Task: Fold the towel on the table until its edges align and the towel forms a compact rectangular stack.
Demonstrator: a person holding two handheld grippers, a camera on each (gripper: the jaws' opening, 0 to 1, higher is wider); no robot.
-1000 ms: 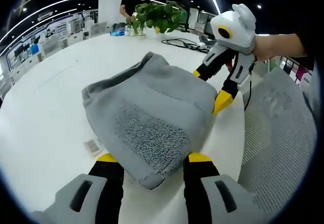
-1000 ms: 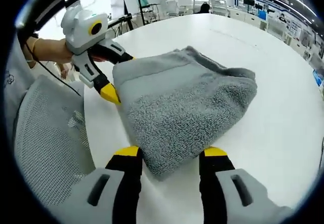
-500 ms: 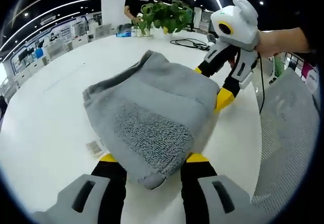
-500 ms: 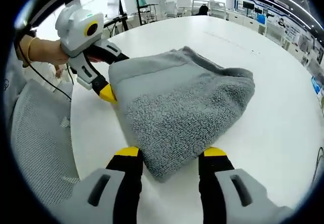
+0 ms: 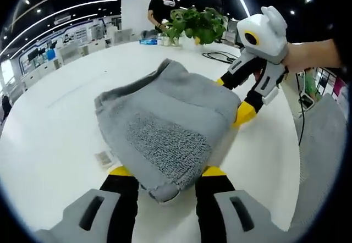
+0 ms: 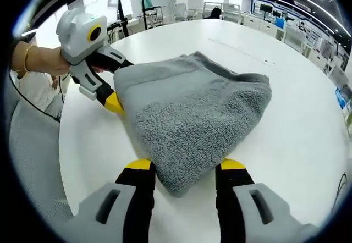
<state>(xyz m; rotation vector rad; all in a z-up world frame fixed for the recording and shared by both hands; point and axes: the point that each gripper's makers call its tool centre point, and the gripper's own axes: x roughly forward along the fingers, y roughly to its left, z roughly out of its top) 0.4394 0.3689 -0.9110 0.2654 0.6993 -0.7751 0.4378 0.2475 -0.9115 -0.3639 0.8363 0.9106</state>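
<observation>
A folded grey terry towel (image 5: 165,125) lies on the round white table (image 5: 49,127); each yellow-tipped gripper straddles a corner — left gripper (image 5: 164,172), right gripper (image 6: 185,166). Both jaws stand wide apart (nothing clamped); the towel's corners sit between them.

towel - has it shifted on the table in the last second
No. In the left gripper view the towel keeps the same gap to the small tag lying on the table; the slight shift of the whole picture is the camera moving.
</observation>
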